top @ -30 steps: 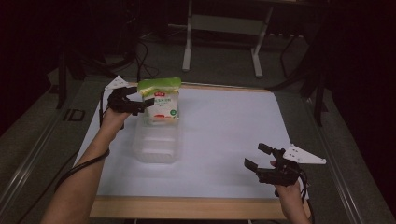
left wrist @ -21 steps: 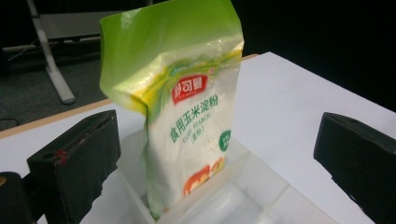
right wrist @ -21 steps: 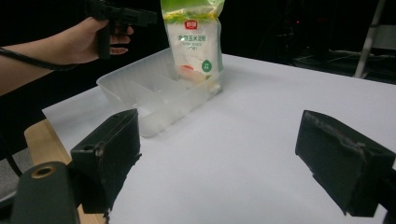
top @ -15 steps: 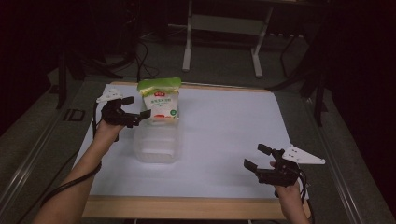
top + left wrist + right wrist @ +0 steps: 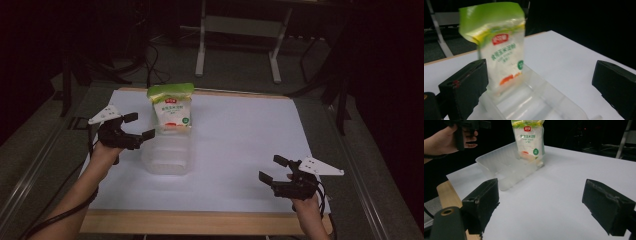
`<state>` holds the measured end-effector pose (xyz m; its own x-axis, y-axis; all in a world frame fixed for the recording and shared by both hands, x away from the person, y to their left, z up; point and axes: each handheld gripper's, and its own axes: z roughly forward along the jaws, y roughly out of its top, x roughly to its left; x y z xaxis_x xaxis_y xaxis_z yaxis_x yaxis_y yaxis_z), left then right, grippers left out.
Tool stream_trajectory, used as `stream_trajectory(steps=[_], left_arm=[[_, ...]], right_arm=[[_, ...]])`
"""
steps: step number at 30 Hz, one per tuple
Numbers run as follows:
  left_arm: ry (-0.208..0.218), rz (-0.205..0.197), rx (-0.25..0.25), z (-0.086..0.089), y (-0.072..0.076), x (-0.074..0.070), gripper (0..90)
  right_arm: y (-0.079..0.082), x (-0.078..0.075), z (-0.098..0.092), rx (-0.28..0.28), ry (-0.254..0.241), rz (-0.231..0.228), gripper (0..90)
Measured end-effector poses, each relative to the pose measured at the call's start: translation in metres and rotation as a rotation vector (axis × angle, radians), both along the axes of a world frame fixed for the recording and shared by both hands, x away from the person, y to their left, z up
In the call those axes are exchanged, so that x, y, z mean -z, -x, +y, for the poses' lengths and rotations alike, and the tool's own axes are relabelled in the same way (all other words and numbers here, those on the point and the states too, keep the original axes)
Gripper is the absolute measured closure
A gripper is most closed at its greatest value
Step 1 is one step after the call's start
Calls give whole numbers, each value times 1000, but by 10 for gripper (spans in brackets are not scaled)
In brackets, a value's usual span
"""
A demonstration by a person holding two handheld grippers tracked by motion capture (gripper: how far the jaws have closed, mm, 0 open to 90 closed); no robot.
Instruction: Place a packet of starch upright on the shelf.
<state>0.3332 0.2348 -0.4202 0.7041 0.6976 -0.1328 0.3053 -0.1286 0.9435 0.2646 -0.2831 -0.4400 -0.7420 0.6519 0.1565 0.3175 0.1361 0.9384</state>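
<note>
Standing upright at the far end of the clear plastic container, left of frame centre, the green-topped starch bag looks already placed. The left gripper sits beside it, released and empty; the right gripper, lower right, gapes idle.

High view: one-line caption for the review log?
Green-topped bag stands upright in clear container; open left hand-held gripper beside it, right hand-held gripper open, apart.
</note>
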Motion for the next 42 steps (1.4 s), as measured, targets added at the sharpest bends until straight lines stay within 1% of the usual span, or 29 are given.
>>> stream_trajectory(steps=[2, 4, 6, 7, 8, 9, 10, 12, 14, 15, 17, 18, 20, 23, 25, 26, 27, 28, 30, 31, 34, 35, 36, 37, 39, 40, 41, 42], left_arm=[[1, -10, 14, -5, 8, -1, 9], [-9, -14, 27, -10, 16, -1, 9], [-1, -18, 43, -15, 23, 1, 9], [-5, -16, 54, -18, 28, 2, 9], [-3, -26, 55, -20, 32, 3, 9], [7, -24, 63, -21, 35, 4, 9], [16, -12, 84, -24, 38, 6, 9], [5, -16, 100, -29, 44, 7, 9], [4, -9, 124, -35, 48, 8, 9], [9, -11, 135, -37, 51, 8, 9], [0, -14, 148, -44, 55, 10, 9], [0, -24, 154, -47, 58, 11, 9], [15, -22, 188, -56, 63, 16, 9], [12, -21, 221, -67, 69, 22, 9], [7, -9, 246, -73, 72, 26, 9], [7, -9, 246, -73, 72, 26, 9], [6, -2, 266, -78, 75, 30, 9], [2, -1, 275, -80, 76, 31, 9], [-2, -3, 280, -83, 78, 32, 9], [-22, -5, 290, -88, 80, 35, 9], [-33, -14, 299, -93, 83, 39, 9], [-47, -21, 303, -96, 85, 42, 9], [-47, -21, 303, -96, 85, 42, 9], [-43, -18, 315, -100, 87, 45, 9], [-43, -19, 323, -102, 88, 47, 9], [-45, -22, 328, -104, 89, 49, 9], [-58, -22, 337, -107, 90, 52, 9], [-58, -22, 337, -107, 90, 52, 9]], right_arm=[[0, 0, 1, -2, 1, -2, 139], [0, 0, 1, -2, 2, -3, 139], [0, 0, 1, -2, 1, -2, 139], [0, 0, 0, -2, 1, -3, 139], [1, 0, 0, -2, 1, -3, 139], [1, 0, 0, -2, 2, -5, 138], [1, 0, 0, -2, 1, -3, 139], [0, 1, -1, -3, 1, 0, 139], [1, 2, 0, -4, 4, 1, 138], [1, 2, 0, -6, 3, 2, 139], [1, 3, 1, -10, 6, 1, 139], [2, 3, 2, -11, 5, 3, 139], [2, 5, 3, -24, -2, 10, 138], [2, 7, 5, -27, 14, 11, 139], [2, 7, 6, -31, 19, 8, 138], [2, 7, 6, -31, 19, 8, 138], [3, 7, 6, -30, 22, 6, 139], [2, 7, 6, -31, 22, 7, 139], [2, 8, 6, -31, 21, 8, 139], [2, 8, 6, -31, 22, 11, 139], [2, 9, 6, -31, 22, 11, 139], [2, 10, 6, -30, 24, 12, 138], [2, 10, 6, -30, 24, 12, 138], [2, 11, 6, -32, 24, 14, 139], [2, 11, 7, -33, 24, 12, 139], [2, 11, 7, -33, 24, 12, 139], [2, 12, 7, -35, 26, 14, 139], [1, 13, 7, -35, 27, 16, 139]])
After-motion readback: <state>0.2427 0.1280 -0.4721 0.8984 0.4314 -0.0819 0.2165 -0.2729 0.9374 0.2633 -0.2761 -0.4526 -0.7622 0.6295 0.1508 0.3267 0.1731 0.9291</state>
